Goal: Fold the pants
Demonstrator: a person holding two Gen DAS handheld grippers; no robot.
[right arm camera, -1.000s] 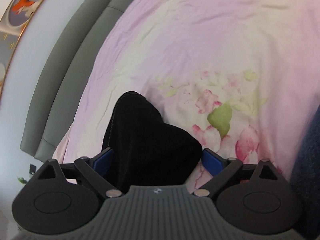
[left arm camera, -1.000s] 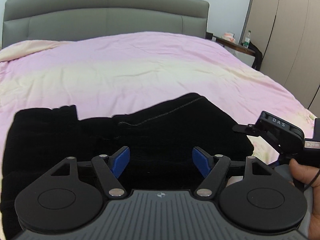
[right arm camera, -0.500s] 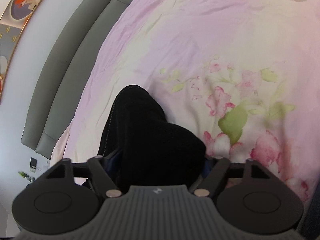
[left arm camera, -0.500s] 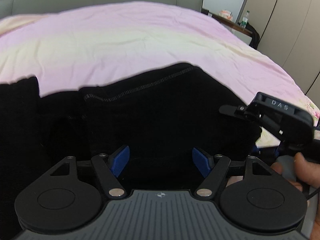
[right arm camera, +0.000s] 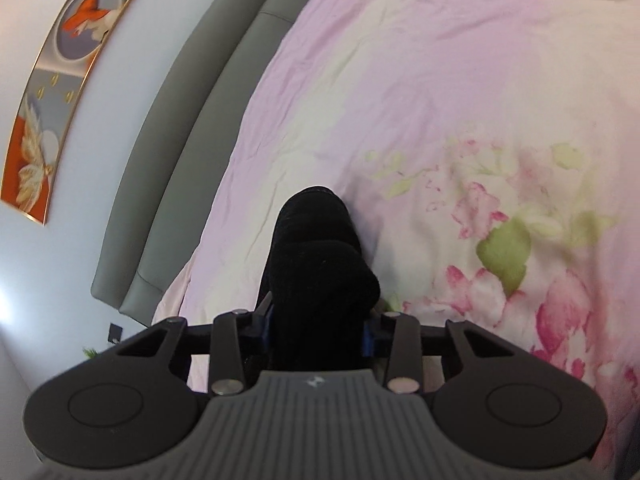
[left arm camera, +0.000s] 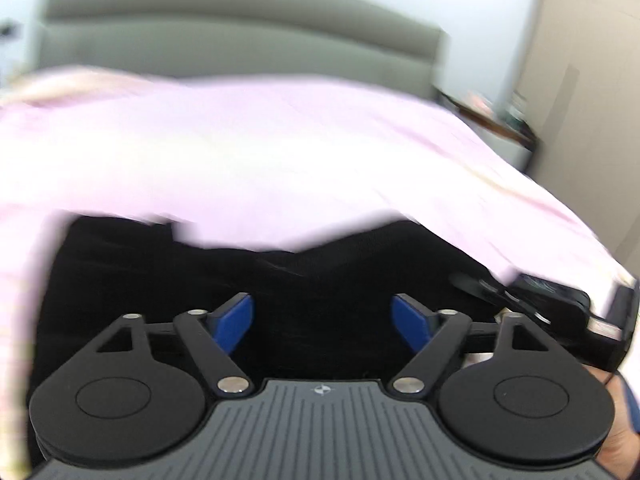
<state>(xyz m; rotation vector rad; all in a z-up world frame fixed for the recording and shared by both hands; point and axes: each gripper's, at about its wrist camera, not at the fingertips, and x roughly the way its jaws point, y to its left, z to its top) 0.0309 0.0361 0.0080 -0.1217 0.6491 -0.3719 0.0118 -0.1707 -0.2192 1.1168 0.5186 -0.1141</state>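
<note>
The black pants [left arm camera: 320, 276] lie folded on the pink bed cover, spread across the near part of the left wrist view, which is blurred. My left gripper [left arm camera: 322, 318] is open, its blue pads wide apart just above the pants. My right gripper [right arm camera: 318, 330] is shut on a bunched fold of the pants [right arm camera: 316, 260], which rises between its fingers. The right gripper also shows in the left wrist view [left arm camera: 540, 292], at the pants' right edge.
The bed cover [right arm camera: 460, 100] is pink with a flower print near the right gripper. A grey padded headboard [left arm camera: 240, 40] stands at the far end. A bedside table [left arm camera: 492, 120] and beige wardrobe doors [left arm camera: 588, 80] are at the right. A framed picture [right arm camera: 60, 80] hangs above the headboard.
My right gripper has closed on the pants' edge, from open a second ago. My left gripper stayed open while its view swung down towards the pants and back up, now blurred.
</note>
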